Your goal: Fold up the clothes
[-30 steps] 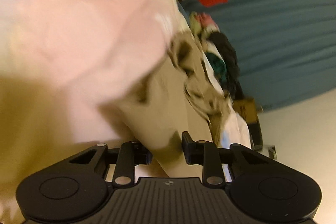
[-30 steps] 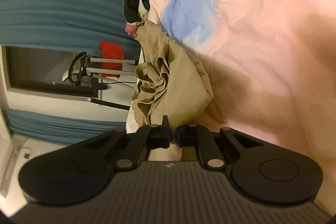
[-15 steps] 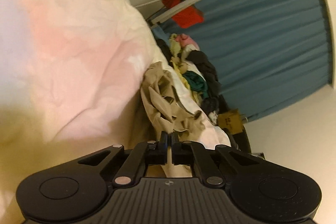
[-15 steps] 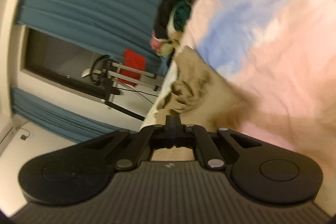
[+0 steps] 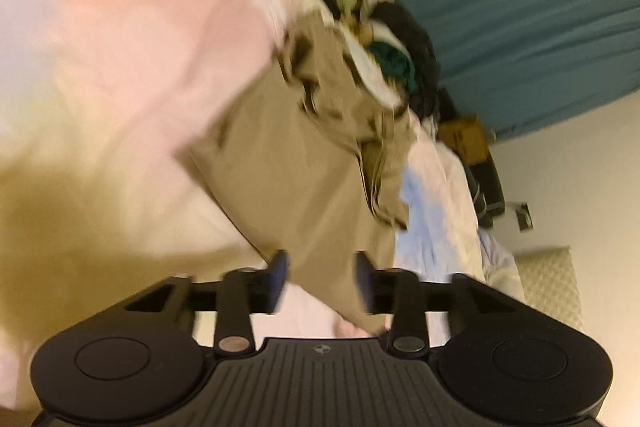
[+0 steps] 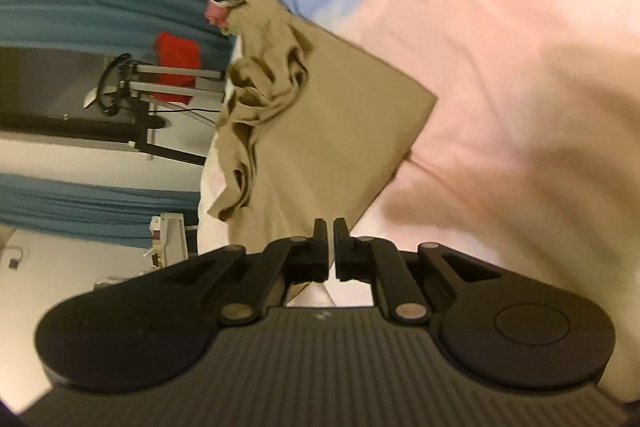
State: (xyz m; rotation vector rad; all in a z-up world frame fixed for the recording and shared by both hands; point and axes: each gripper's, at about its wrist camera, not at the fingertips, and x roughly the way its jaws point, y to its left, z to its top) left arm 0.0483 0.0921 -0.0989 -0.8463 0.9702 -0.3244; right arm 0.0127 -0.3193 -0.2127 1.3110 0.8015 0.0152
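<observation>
Left gripper [image 5: 320, 267] I see released, jaws apart over the tan garment [image 5: 304, 163] on the pink bedspread [image 5: 120, 39]; right gripper [image 6: 330, 231] is clenched on its near edge.

Motion blur smears the khaki garment [image 5: 304, 163] in the left wrist view, so its bunched end by the clothes pile [image 5: 396, 39] cannot be read. The near edge of the garment [image 6: 320, 131] is hidden behind the right gripper [image 6: 330, 231]; whether that edge is pinched cannot be told. The bedding [image 6: 500, 47] is cut off by the picture's edge.
</observation>
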